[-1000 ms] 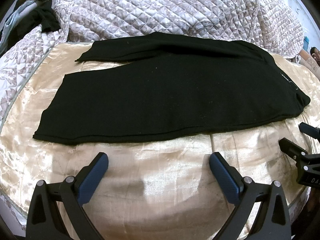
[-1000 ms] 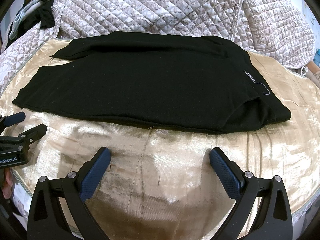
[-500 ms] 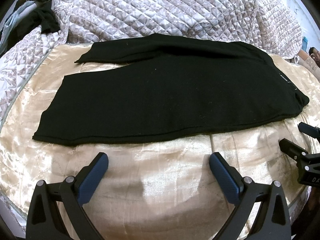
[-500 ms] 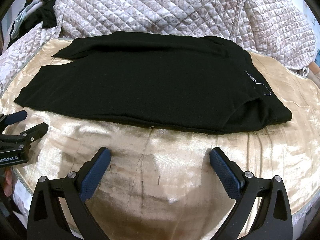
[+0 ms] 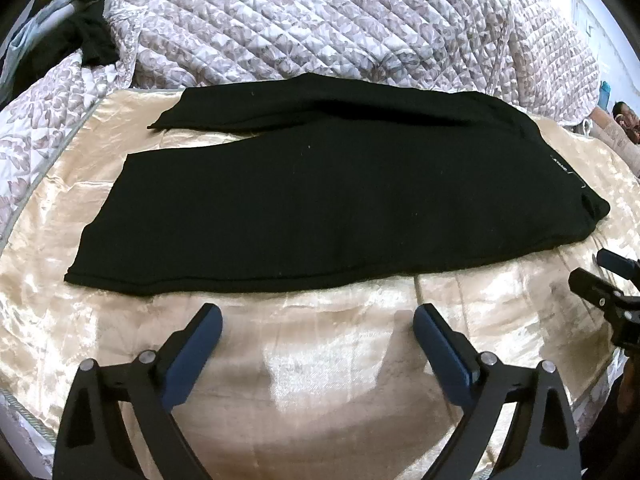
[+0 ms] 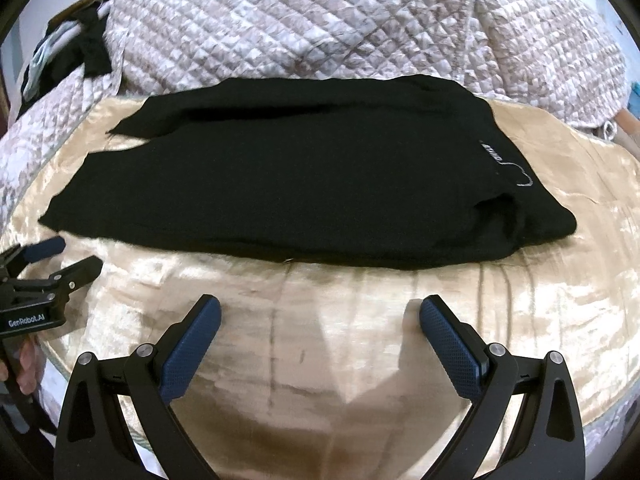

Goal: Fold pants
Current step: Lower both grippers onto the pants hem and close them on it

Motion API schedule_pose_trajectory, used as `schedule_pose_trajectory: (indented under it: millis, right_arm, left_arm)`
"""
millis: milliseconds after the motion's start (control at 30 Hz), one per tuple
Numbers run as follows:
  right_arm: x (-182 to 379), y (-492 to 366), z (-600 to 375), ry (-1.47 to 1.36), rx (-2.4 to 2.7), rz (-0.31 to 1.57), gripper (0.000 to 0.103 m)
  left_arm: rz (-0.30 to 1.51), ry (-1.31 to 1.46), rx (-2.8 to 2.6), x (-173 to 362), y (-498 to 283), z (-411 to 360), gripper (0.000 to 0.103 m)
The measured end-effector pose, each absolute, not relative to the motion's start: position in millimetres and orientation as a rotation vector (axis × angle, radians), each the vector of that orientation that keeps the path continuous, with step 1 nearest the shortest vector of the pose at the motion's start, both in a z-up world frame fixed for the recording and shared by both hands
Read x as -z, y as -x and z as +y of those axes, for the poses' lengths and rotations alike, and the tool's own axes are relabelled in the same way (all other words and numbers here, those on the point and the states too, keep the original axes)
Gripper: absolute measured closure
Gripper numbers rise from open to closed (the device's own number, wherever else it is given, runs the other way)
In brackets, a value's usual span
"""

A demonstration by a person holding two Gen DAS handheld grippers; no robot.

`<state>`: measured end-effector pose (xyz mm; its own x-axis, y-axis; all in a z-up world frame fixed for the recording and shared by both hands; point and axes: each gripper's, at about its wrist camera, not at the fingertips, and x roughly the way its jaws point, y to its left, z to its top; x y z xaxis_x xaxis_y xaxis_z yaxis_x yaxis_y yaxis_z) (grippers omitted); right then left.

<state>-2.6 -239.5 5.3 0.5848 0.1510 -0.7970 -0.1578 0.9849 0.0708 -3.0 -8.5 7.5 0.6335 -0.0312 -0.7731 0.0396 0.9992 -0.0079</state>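
Jaws spread wide and empty, the left gripper point(image 5: 316, 320) and right gripper point(image 6: 320, 312) hovered near the front edge of the black knit pants point(image 5: 320, 200), laid flat on a shiny gold satin bedspread point(image 5: 340, 380), apparently ready for folding.

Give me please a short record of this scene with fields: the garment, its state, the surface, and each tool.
garment: black pants
state: lying flat, legs pointing left, waist at right, far leg offset from the near one
surface: shiny beige sheet
behind: quilted blanket
left tool: open, empty, short of the pants' near edge
right tool: open, empty, short of the near edge
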Motion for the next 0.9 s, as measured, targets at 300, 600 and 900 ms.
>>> schedule_pose_trajectory:
  millis: [300,600,900]
  right_arm:
    - [-12.8,-2.5,-268.4,-0.058,-0.107,0.918,0.008]
    - [-5.6,-22.5,-322.1,-0.3,-0.005,0.962,0.014]
    - [-1.2,-55.1,-360.7,-0.511,0.035,0.913,0.025]
  left_arm:
    - [0.846,0.062,0.012,-16.3,4.2,13.8,0.01]
    - [0.865,0.264,-0.089,-10.3,-1.3,73.7,0.011]
    - [0.817,0.448,-0.08,-3.3,-17.3,109.7,0.011]
